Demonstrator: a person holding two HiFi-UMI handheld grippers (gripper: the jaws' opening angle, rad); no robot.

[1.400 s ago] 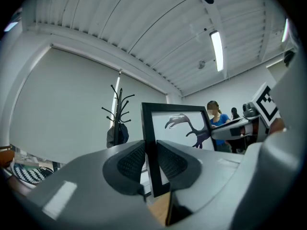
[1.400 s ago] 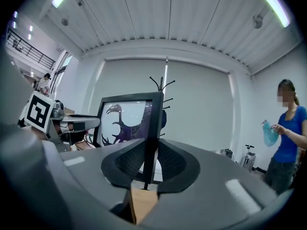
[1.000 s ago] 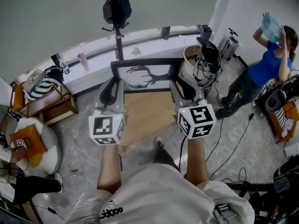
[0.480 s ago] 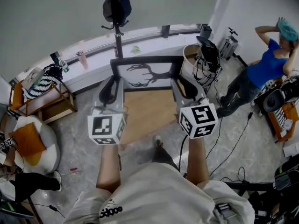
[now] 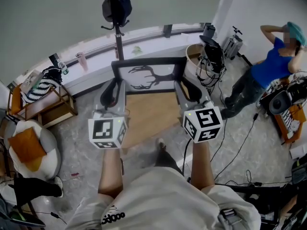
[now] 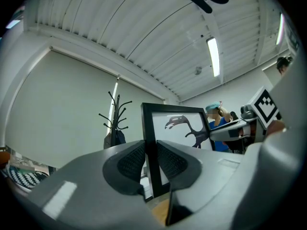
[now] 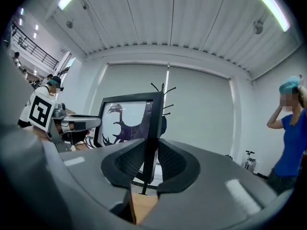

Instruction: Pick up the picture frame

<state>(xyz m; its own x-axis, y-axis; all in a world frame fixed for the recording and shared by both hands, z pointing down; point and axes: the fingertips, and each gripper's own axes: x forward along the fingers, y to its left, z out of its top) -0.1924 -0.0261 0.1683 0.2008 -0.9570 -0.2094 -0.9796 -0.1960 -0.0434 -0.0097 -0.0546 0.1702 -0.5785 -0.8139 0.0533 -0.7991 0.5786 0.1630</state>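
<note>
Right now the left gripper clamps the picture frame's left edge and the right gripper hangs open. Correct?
No. The right gripper is not open: the right gripper view shows its jaws shut on the picture frame at its right edge. The left gripper is clamped on the left edge.

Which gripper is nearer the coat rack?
Left. The left gripper is shut on the frame's left edge, almost in line with the coat rack behind it. The right gripper is shut on the frame's right edge, farther off to the side.
</note>
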